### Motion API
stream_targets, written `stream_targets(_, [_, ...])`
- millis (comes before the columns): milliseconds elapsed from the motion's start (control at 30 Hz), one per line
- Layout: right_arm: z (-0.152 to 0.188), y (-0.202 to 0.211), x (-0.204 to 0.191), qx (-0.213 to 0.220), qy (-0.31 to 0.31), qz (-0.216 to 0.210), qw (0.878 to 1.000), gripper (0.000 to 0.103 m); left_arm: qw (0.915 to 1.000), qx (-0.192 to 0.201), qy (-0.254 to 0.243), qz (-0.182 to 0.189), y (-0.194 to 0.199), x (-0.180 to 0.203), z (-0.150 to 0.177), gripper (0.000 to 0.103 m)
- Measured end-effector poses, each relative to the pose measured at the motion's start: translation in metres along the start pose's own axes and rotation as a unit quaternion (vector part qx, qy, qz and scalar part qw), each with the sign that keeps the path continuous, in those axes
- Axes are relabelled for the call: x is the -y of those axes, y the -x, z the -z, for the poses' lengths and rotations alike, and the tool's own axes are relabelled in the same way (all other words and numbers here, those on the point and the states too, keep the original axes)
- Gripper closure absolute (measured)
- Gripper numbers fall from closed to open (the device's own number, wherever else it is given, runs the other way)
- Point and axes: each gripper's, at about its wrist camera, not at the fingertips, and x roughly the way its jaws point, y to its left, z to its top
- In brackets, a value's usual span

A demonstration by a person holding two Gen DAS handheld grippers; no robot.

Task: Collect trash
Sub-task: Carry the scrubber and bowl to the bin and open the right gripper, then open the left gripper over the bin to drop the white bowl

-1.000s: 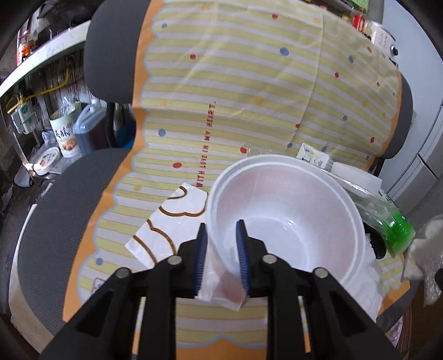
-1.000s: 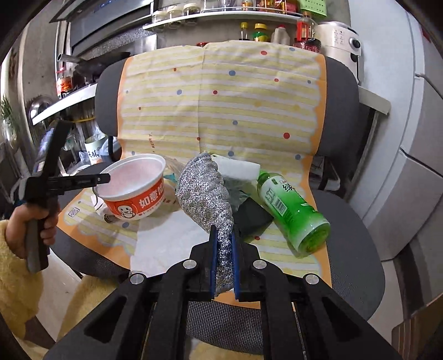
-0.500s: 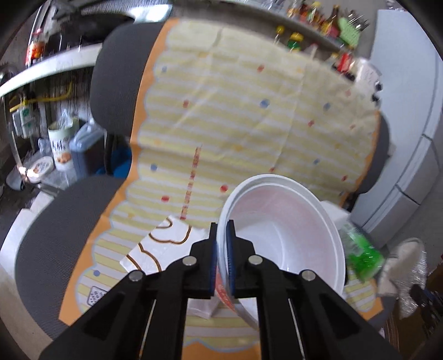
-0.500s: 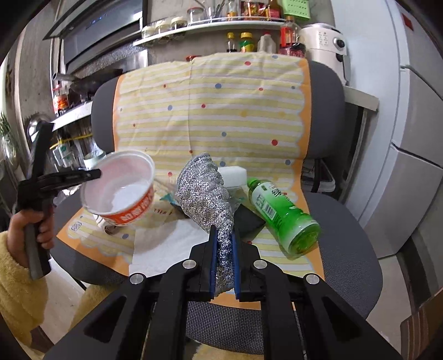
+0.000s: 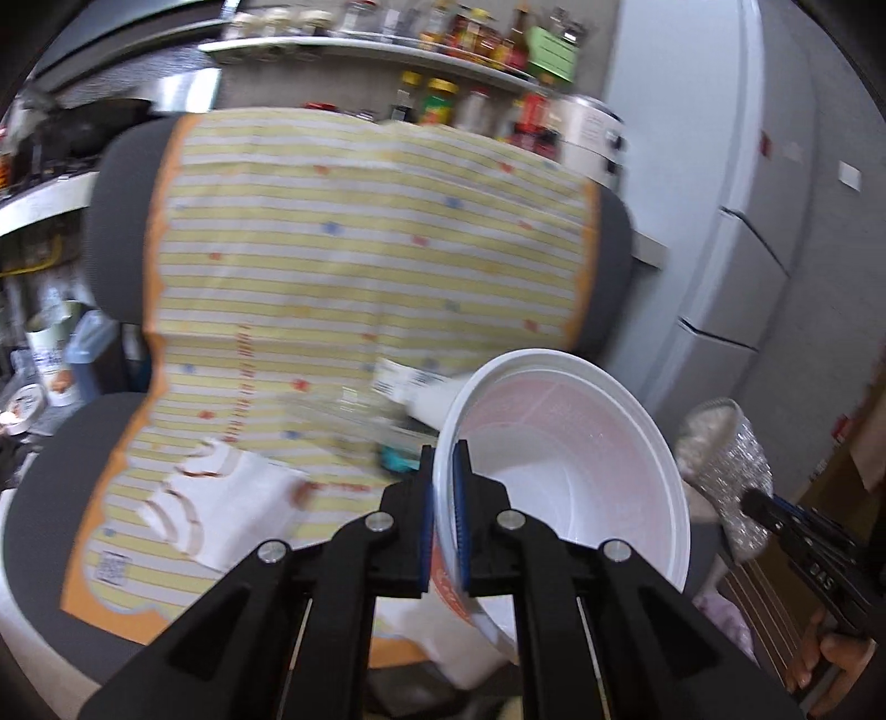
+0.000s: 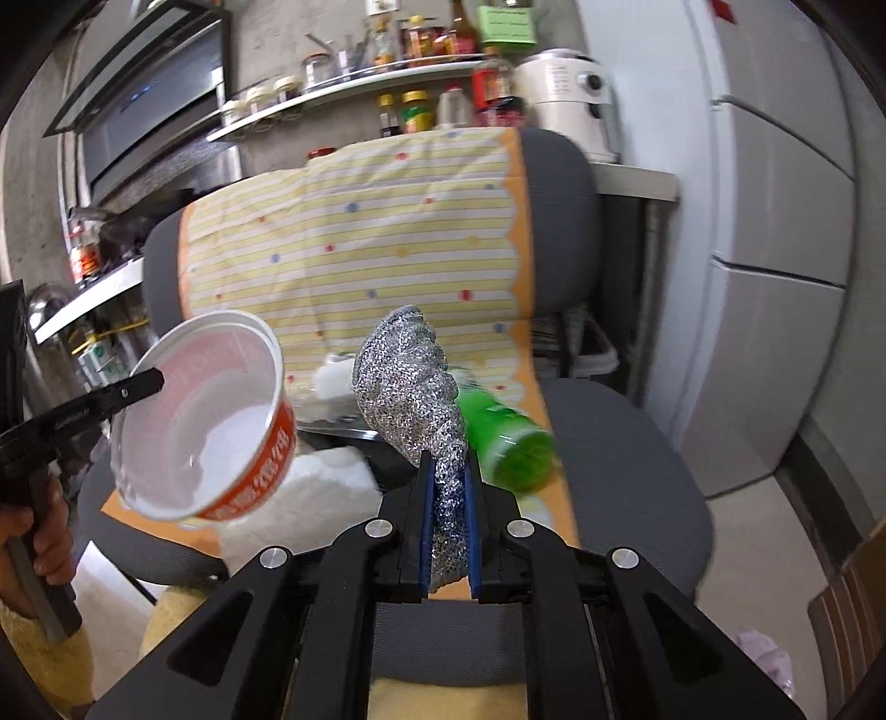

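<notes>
My left gripper (image 5: 443, 520) is shut on the rim of a white and orange noodle bowl (image 5: 559, 476) and holds it tilted above the chair seat; the bowl also shows in the right wrist view (image 6: 205, 432). My right gripper (image 6: 447, 520) is shut on a silver mesh scrubber (image 6: 410, 387), lifted above the seat; the scrubber also shows at the right of the left wrist view (image 5: 725, 459). A green bottle (image 6: 504, 437) lies on its side on the seat behind the scrubber. White paper napkins (image 5: 221, 509) lie on the striped cloth.
A grey office chair (image 6: 626, 498) is draped with a yellow striped cloth (image 5: 354, 266). A white carton (image 5: 410, 382) and clear wrapper lie on the seat. A grey fridge (image 6: 775, 277) stands to the right. A shelf of bottles (image 5: 476, 50) runs behind.
Both grippers have lifted and pulled back from the seat. The bowl has risen and tilted further. The scrubber has risen with the right gripper.
</notes>
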Motion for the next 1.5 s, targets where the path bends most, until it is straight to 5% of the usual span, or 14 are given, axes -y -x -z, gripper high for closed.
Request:
stream_targets(233, [0.025, 0.036, 0.057, 0.011, -0.037, 0.073, 0.997, 0.093, 0.995, -0.023, -0.056, 0.079, -0.016, 0.073, 0.025, 0.099])
stream_targets(700, [0.117, 0.093, 0.172, -0.035, -0.149, 0.216, 0.964, 0.092, 0.9605, -0.069, -0.148, 0.225, -0.056, 0.222, 0.073, 0.099])
stream_targets(1033, [0.172, 0.076, 0.222, -0.086, -0.205, 0.246, 0.944, 0.086, 0.9499, -0.109, -0.17, 0.238, -0.077, 0.259, 0.106, 0.098])
stream_targets(1100, [0.179, 0.069, 0.228, -0.095, -0.219, 0.243, 0.94, 0.074, 0.9501, -0.114, -0.169, 0.236, -0.08, 0.256, 0.107, 0.098])
stream_targets(1200, [0.183, 0.066, 0.231, -0.097, -0.228, 0.247, 0.937, 0.064, 0.9519, -0.122, -0.161, 0.231, -0.083, 0.252, 0.107, 0.098])
stream_targets(1500, [0.17, 0.085, 0.234, -0.066, -0.236, 0.25, 0.937, 0.064, 0.9426, -0.144, -0.171, 0.248, -0.087, 0.259, 0.116, 0.099])
